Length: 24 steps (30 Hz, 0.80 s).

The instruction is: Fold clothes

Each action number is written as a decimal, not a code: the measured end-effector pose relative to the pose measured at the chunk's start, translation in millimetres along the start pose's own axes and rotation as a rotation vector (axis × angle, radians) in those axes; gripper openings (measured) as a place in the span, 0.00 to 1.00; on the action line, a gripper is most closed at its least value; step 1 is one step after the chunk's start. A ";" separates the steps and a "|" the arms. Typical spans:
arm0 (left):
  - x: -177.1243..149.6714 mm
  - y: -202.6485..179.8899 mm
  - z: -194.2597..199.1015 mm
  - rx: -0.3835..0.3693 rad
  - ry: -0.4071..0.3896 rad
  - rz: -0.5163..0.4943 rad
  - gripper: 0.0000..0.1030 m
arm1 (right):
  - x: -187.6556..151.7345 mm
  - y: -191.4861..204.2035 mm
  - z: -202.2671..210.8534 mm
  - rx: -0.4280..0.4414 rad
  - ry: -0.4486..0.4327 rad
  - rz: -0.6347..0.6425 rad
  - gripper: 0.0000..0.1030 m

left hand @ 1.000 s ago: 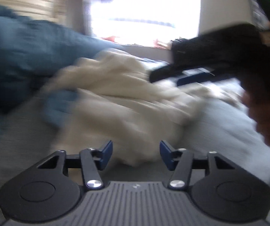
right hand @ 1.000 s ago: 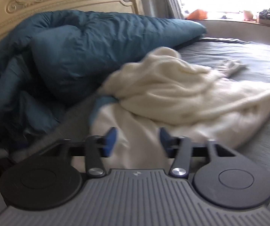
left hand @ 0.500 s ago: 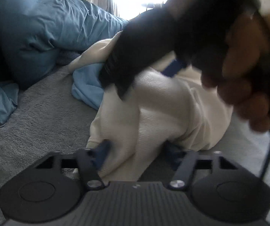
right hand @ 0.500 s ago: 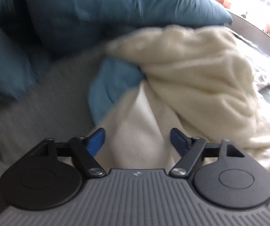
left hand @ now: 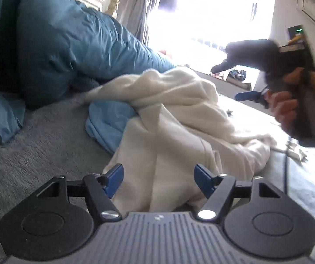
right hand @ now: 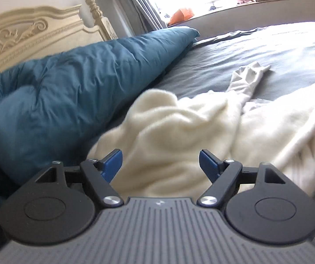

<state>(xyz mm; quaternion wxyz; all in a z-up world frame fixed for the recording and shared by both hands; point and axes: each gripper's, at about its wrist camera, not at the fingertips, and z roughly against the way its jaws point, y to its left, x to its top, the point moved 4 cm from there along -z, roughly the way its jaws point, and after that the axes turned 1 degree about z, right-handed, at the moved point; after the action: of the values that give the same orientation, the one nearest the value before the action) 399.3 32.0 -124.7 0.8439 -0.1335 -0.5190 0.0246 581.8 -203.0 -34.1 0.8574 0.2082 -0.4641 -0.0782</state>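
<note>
A cream garment (left hand: 179, 114) of soft, fleecy pile is seen heaped in rumpled folds on the grey bed sheet (left hand: 36, 154), whose surface looks finely napped. A smoother, pale sleeve-like part (right hand: 248, 77) trails away from the heap toward the window side. A light blue cloth (left hand: 106, 123) is tucked under the garment's edge (only a rounded corner shows). Behind lies a puffy teal duvet (right hand: 80, 83), creased and slightly glossy, against a carved cream headboard (right hand: 25, 35) with scrollwork and a turned finial.

The left gripper (left hand: 158, 178) is held low at the garment's near edge; its jaws have just been opening and stand wide, with a fold of cream fabric lying between the blue pads but not pressed by them. The right gripper (right hand: 160, 162) is likewise released, its jaws having just been opening, spread wide above the fleecy heap with nothing clamped. In the left wrist view it is seen raised beside the heap, carried in a hand (left hand: 289, 110).
</note>
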 end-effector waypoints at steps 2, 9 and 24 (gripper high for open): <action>1.6 2.3 -3.9 0.000 0.003 0.004 0.72 | 5.3 3.4 -16.8 0.000 0.018 -0.003 0.79; -2.1 6.3 -8.3 0.000 0.024 0.026 0.72 | 7.2 18.7 -87.9 -0.099 0.107 0.075 0.83; 4.0 20.4 -3.4 0.001 -0.026 0.108 0.73 | -28.4 62.1 10.4 -0.155 -0.287 0.418 0.08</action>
<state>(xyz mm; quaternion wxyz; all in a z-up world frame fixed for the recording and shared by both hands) 406.1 51.7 -127.8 0.8346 -0.1604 -0.5220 0.0720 553.7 -140.7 -24.1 0.7936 0.0285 -0.6067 0.0365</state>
